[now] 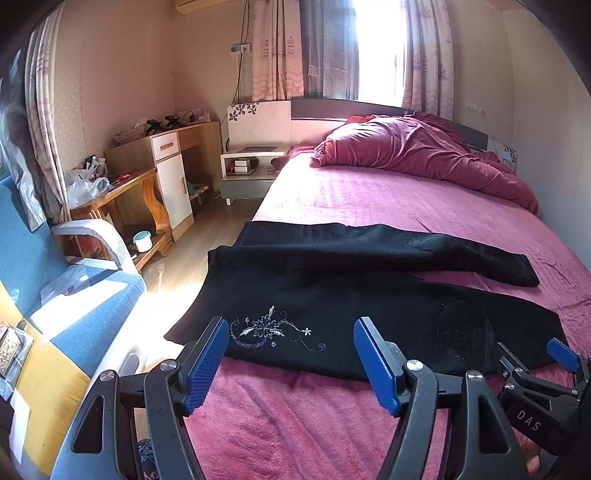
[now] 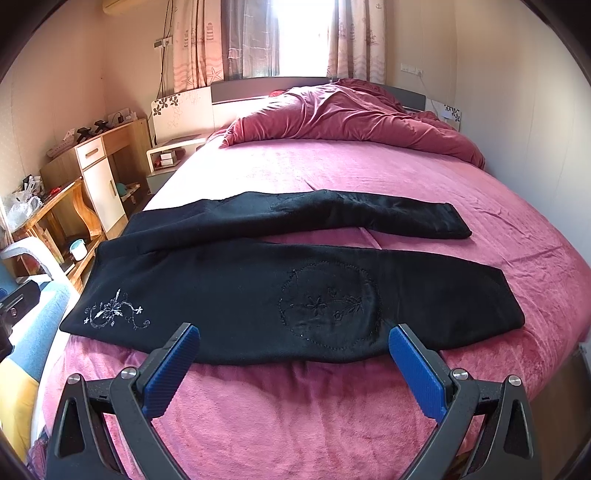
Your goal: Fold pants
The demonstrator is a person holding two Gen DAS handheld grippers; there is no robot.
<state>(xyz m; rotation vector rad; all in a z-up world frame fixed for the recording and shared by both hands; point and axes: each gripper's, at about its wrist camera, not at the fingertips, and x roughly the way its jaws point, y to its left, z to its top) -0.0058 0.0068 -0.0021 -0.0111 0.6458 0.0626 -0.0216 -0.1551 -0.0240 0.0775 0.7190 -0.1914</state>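
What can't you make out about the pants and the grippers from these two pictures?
- Pants: the underside lies against the bed in both views.
- Waistband: its far end dissolves into window glare in the left wrist view.
- Right gripper: cut off at the left wrist view's right edge; open in its own view.
- Left gripper: open, holding nothing.

Bright curtained window [image 2: 303,33], wooden desk [image 1: 173,147]

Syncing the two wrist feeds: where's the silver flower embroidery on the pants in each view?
Left wrist: silver embroidery sits low centre, on the near leg between the left claw's open fingers.
Right wrist: silver embroidery sits lower left, at the near leg's left end, left of the right claw.
Shared landmark: the red duvet bunched at the head of the bed.
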